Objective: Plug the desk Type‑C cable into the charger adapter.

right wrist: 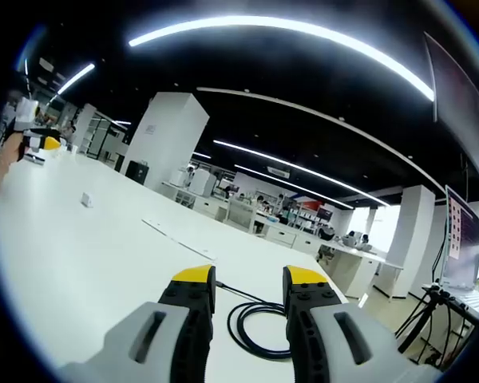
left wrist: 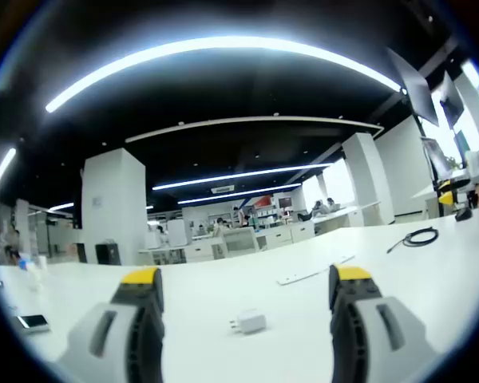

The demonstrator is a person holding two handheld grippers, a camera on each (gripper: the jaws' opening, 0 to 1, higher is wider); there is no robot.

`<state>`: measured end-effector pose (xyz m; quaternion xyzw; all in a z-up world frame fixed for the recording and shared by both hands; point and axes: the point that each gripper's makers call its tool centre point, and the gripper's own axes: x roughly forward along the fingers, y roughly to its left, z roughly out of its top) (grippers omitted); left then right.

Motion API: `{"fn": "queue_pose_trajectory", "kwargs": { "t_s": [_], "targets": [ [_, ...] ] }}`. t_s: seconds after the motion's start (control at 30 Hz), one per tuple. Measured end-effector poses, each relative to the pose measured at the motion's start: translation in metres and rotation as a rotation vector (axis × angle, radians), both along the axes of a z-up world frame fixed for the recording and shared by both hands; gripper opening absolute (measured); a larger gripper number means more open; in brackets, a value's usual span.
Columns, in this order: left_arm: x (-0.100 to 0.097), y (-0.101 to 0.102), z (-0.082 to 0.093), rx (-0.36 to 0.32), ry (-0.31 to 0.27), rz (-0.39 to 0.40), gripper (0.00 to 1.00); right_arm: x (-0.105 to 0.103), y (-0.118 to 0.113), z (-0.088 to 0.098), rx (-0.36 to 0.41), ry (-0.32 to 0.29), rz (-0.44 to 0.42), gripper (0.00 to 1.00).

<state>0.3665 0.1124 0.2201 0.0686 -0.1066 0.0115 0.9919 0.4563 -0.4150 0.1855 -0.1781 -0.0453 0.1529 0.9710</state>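
Note:
A small white charger adapter (left wrist: 250, 321) lies on the white table (left wrist: 223, 287), just ahead of my left gripper (left wrist: 246, 279), whose jaws stand wide open with nothing between them. The black Type‑C cable (left wrist: 421, 236) lies coiled far off to the right in that view. In the right gripper view the same coiled cable (right wrist: 259, 323) rests on the table right in front of my right gripper (right wrist: 248, 281), which is open; one cable end runs close by its left jaw. The adapter (right wrist: 86, 199) shows small at the far left.
A phone (left wrist: 32, 321) lies at the table's left edge. A thin white strip (left wrist: 311, 274) crosses the tabletop between adapter and cable. A hand with the other gripper (right wrist: 38, 142) is at the far left. Desks, pillars and monitors stand behind.

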Motion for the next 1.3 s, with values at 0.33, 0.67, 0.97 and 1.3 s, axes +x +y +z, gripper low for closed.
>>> {"fn": "queue_pose_trajectory", "kwargs": {
  "t_s": [0.33, 0.67, 0.97, 1.3],
  "targets": [
    [0.000, 0.008, -0.003, 0.007, 0.004, 0.039, 0.85, -0.012, 0.013, 0.010, 0.011, -0.036, 0.050, 0.33],
    [0.001, 0.013, -0.008, 0.009, 0.025, 0.057, 0.85, -0.013, 0.015, 0.009, 0.022, -0.026, 0.067, 0.33],
    [-0.001, 0.013, -0.007, 0.007, 0.024, 0.058, 0.85, -0.012, 0.014, 0.009, 0.025, -0.025, 0.064, 0.33],
    [-0.002, 0.017, -0.006, 0.006, 0.024, 0.060, 0.85, -0.011, 0.015, 0.007, 0.023, -0.017, 0.063, 0.33]
  ]
}}
